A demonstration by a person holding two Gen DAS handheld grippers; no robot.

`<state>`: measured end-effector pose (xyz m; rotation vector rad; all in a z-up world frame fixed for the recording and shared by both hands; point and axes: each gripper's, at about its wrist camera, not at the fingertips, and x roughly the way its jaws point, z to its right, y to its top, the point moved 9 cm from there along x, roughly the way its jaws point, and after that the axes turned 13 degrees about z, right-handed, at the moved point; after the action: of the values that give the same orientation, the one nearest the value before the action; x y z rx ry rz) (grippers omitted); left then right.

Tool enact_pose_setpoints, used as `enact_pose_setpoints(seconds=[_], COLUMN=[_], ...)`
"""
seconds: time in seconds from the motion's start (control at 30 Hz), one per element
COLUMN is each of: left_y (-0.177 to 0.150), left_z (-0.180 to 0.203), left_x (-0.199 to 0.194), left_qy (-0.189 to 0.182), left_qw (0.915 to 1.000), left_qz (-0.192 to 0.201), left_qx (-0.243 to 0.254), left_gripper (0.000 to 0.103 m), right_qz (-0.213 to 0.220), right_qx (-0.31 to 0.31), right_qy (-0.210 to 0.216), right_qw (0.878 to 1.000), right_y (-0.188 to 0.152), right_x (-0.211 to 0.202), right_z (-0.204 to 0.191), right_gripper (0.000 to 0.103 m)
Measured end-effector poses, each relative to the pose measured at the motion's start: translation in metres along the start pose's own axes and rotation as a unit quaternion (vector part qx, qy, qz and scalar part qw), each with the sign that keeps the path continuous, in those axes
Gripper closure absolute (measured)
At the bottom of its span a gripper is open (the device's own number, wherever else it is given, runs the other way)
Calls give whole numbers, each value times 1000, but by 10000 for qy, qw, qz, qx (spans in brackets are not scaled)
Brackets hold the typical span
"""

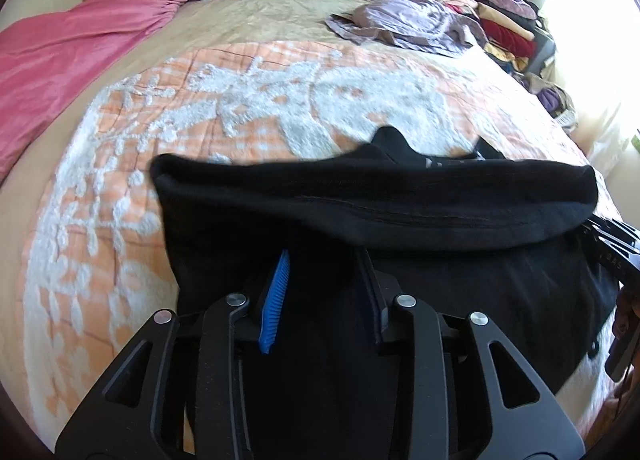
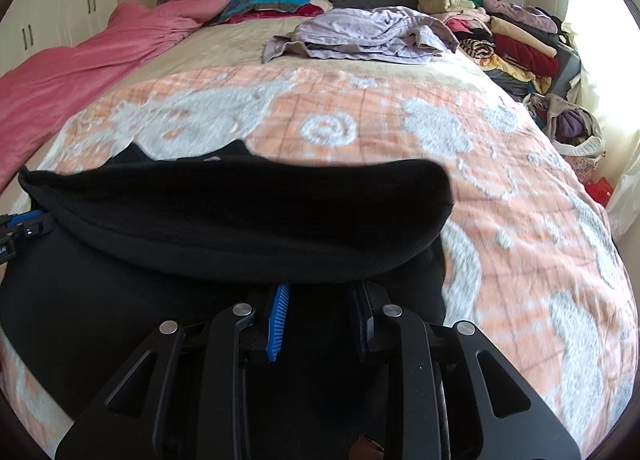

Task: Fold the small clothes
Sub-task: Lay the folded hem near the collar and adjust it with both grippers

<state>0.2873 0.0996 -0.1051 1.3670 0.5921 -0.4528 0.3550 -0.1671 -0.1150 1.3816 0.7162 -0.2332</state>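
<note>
A black garment lies across the near part of the bed, its near edge lifted and folded forward into a thick roll. My left gripper reaches under the roll's left part. Its fingers stand a little apart with black cloth between them, and the tips are hidden by the cloth. My right gripper sits under the roll's right part, shut on the cloth, tips also covered. Each gripper shows at the edge of the other's view: right gripper, left gripper.
The bed wears an orange-and-white patterned cover. A crumpled lilac garment lies further up. Stacks of folded clothes line the right side, with a bag of clothes below. A pink blanket runs along the left.
</note>
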Motion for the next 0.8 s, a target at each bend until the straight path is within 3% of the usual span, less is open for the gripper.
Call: enact_pose_setpoints(seconds=[0.07,0.2,0.33,0.37,0.43,0.6,0.67,0.7,0.8], left_y=[7,19,18,16,13,13,14,14,18], left_z=[-9,-36,-69,-74,-78,-70,-63,-60,-56], left_x=[1,-6,-5,-3,-1,2,3,4,-1], left_qy=[80,235,429,420,381,258,224,244,225], left_qw=[9999,9984,9959,9954,9951,9963,9974,9979,9982], left_qz=[56,247,204,160,105,128,164,182,301], left_qx=[-121,-441,-774,-848,-911,-808,-663,-572,-474], left_gripper=[77,67,66,66,65,66,78,89,98], right_qz=[30,209,339,305,180,70,72,93,205], right_qx=[48,282,572,618,604,515,480,444,569], right_qy=[-102,-317,-465,-433,-259,53,110,83,141], right_qw=[9999,9989,9967,9967,9977,9986,9988,9989,9981], right_y=[7,17,21,20,17,12,11,12,16], right_x=[5,3,-2,0,5,12,15,15,9], right_z=[8,29,53,56,57,45,40,39,41], right_gripper=[78,76,76,75,64,63,81,95,97])
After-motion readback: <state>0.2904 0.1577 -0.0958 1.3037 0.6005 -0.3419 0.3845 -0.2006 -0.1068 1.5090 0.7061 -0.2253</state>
